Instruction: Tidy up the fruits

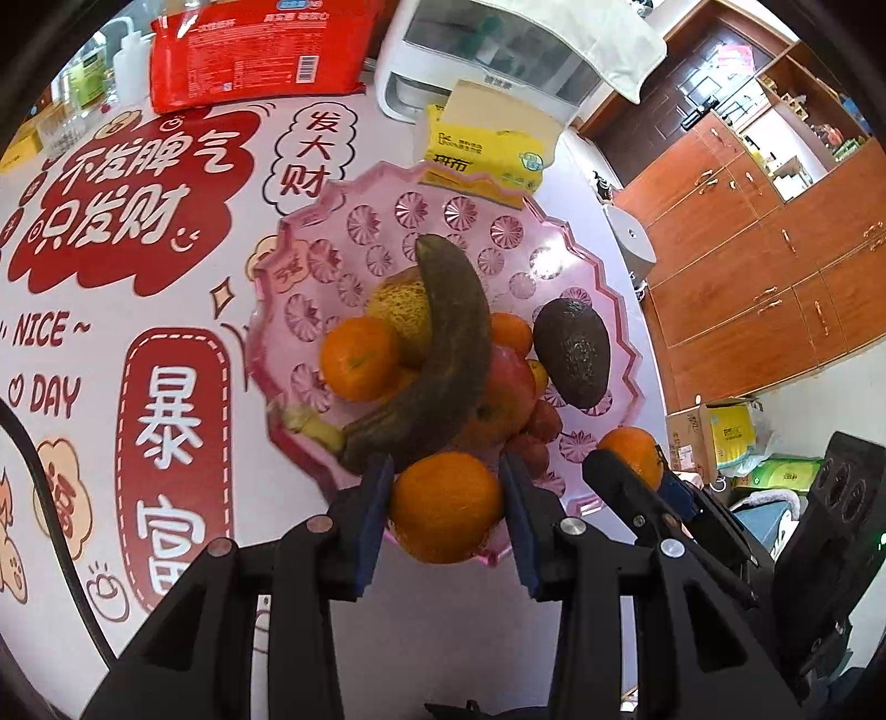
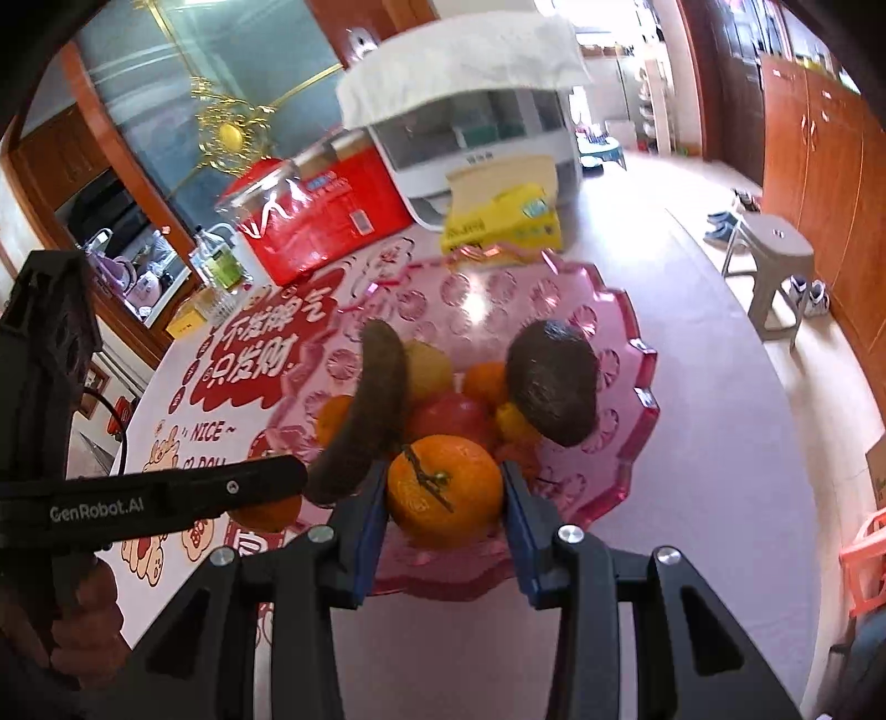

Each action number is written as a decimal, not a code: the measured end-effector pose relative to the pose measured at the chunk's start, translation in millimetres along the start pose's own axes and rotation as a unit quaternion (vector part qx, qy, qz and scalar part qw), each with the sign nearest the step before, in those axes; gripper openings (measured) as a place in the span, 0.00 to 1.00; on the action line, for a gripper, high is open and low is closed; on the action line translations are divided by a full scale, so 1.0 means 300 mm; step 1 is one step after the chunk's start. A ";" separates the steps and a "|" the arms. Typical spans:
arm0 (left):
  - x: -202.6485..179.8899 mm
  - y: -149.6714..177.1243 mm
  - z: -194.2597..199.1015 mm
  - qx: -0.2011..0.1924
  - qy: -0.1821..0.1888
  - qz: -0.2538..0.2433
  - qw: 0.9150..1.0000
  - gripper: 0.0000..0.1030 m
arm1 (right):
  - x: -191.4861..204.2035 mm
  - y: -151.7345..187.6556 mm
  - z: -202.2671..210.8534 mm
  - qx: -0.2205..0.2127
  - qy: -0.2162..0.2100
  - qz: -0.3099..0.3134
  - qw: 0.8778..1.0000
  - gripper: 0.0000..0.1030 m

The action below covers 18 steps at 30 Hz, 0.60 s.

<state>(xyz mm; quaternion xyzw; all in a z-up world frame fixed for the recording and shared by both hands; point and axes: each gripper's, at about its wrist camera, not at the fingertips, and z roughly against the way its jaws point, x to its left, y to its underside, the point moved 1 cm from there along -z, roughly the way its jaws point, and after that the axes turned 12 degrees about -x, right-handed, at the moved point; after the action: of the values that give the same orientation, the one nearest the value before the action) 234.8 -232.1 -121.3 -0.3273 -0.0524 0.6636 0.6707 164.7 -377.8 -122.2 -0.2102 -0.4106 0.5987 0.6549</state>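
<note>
A pink plastic fruit bowl [image 1: 554,243] [image 2: 620,387] holds a dark overripe banana [image 1: 448,343] [image 2: 365,410], a dark avocado [image 1: 573,351] [image 2: 554,382], a red apple [image 1: 506,382] [image 2: 448,415], a yellow melon-like fruit [image 1: 401,313] and oranges. My left gripper [image 1: 446,507] is shut on an orange [image 1: 446,507] at the bowl's near rim. My right gripper [image 2: 446,490] is shut on another orange [image 2: 446,490] with a stem, also at the near rim; it shows in the left wrist view [image 1: 637,448].
The table carries a red-and-white printed cloth [image 1: 127,232]. Behind the bowl are a yellow tissue pack [image 1: 487,152] [image 2: 504,221], a red packet [image 1: 249,50] [image 2: 315,221], a white appliance [image 1: 487,61] under a towel, and bottles [image 1: 127,61].
</note>
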 end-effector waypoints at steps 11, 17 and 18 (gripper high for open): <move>-0.002 -0.013 0.080 -0.049 0.001 -0.006 0.999 0.61 | -0.068 -0.005 -0.035 0.028 -0.004 -0.080 0.996 0.52; 0.070 0.021 0.159 -0.064 -0.011 0.022 0.998 0.64 | -0.031 0.014 -0.005 0.026 -0.004 -0.084 0.996 0.53; 0.089 0.035 0.173 -0.064 -0.015 0.030 0.997 0.65 | -0.021 0.016 -0.001 0.027 -0.005 -0.081 0.996 0.53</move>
<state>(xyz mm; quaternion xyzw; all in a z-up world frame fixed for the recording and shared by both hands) 202.7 -189.1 -95.8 -0.3614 -0.0948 0.6834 0.6272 162.1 -382.9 -127.9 -0.1563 -0.4131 0.5556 0.7044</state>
